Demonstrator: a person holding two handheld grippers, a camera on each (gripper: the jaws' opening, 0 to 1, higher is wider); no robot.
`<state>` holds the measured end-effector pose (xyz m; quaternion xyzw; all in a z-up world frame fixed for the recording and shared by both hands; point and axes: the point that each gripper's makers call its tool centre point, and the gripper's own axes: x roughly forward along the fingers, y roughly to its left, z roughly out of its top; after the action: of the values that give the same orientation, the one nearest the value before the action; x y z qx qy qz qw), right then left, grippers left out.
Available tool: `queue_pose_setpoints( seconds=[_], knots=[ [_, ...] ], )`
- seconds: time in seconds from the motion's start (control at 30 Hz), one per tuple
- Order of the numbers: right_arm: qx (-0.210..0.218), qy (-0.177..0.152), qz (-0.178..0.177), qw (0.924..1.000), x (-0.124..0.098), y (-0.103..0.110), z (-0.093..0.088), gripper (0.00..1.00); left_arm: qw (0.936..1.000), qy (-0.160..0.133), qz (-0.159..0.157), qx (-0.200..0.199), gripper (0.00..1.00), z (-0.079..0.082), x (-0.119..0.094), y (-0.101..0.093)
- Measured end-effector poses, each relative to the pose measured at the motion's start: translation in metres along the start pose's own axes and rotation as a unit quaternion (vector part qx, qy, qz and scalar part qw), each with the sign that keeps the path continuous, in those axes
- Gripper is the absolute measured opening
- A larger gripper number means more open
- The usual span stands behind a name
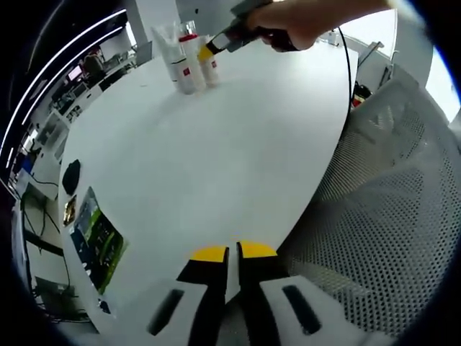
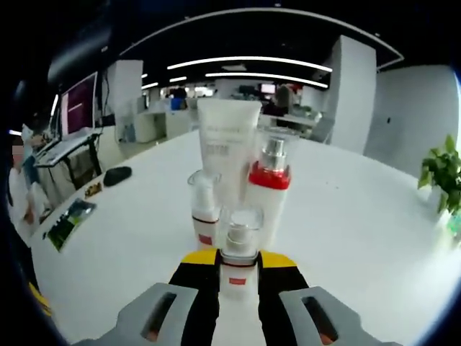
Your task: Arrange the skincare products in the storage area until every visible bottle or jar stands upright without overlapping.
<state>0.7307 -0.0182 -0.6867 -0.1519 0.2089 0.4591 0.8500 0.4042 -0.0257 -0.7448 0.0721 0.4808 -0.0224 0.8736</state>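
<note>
In the right gripper view my right gripper (image 2: pixel 239 263) is shut on a small white bottle (image 2: pixel 240 249) with a clear cap and a red band, held upright low over the white table (image 2: pixel 360 231). Just behind it stand a tall white tube (image 2: pixel 227 144), a white bottle with a red collar (image 2: pixel 268 191) and a small clear-capped bottle (image 2: pixel 204 209), close together and upright. In the left gripper view my left gripper (image 1: pixel 232 254) is shut on nothing near the table's edge. Far across the table (image 1: pixel 216 144) the bottle group (image 1: pixel 189 61) stands, with the hand-held right gripper (image 1: pixel 216 45) beside it.
A black mouse (image 1: pixel 70 176) and a green printed packet (image 1: pixel 97 238) lie near the table's left edge. A white mesh chair (image 1: pixel 389 202) stands right of the table. Desks with a monitor (image 2: pixel 79 101) and a potted plant (image 2: pixel 441 173) lie beyond the table.
</note>
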Motion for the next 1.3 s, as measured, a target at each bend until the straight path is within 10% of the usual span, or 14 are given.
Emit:
queue_pose_setpoints(
  seconds=[1.3],
  knots=[
    [0.014,0.012,-0.063,0.9978,0.021,-0.013,0.01,0.14,1.0,-0.004,-0.005,0.004,0.0,0.0,0.0,-0.002]
  ],
)
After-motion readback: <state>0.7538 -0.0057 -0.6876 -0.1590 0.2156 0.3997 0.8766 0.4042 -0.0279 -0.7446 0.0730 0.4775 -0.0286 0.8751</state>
